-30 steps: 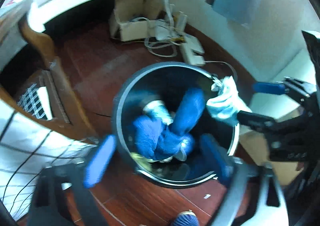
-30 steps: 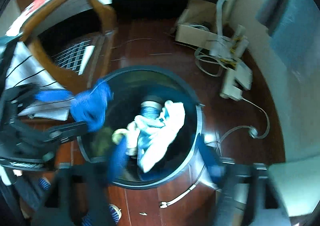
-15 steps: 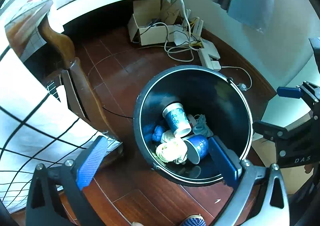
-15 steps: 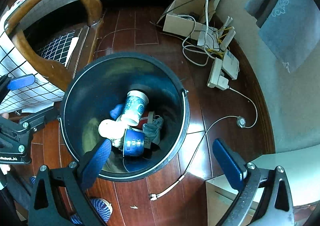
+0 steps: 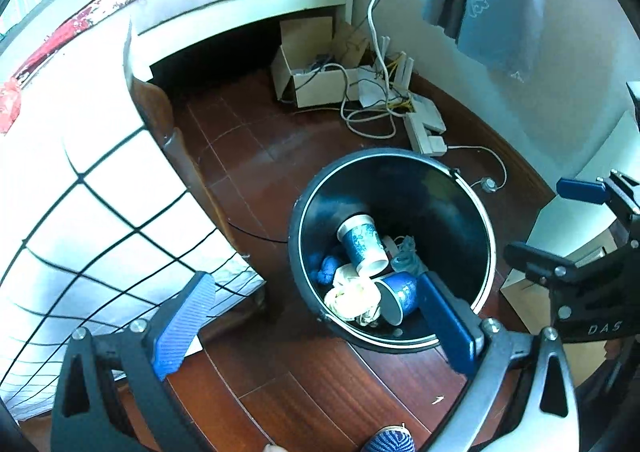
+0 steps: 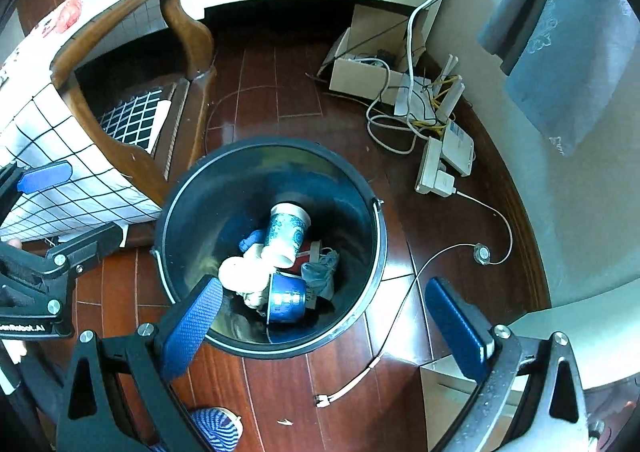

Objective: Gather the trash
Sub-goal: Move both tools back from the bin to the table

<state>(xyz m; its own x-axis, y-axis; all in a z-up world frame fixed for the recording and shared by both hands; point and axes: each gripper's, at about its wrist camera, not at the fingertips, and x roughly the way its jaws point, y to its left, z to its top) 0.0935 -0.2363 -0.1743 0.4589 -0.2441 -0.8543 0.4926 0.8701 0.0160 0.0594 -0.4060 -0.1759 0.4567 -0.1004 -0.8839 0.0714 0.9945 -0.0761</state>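
Trash lies heaped in the black bin (image 6: 372, 252), a patterned paper cup (image 6: 286, 238) pointing rim-down, below and ahead of both grippers: left gripper (image 5: 316, 322) and right gripper (image 6: 326, 326) hang spread wide and empty above the rim.

Below the left gripper (image 5: 316, 326) the bin (image 5: 460, 187) holds two cups (image 5: 362, 242), the bed (image 5: 80, 155) left, cables (image 5: 368, 119) beyond.

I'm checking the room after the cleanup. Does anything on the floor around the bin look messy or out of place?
Yes. Behind the bin, white cables lie tangled around a power strip and an open cardboard box. One thin cord trails past the bin, its loose plug end on the floor. A small white scrap lies nearby, uncollected.
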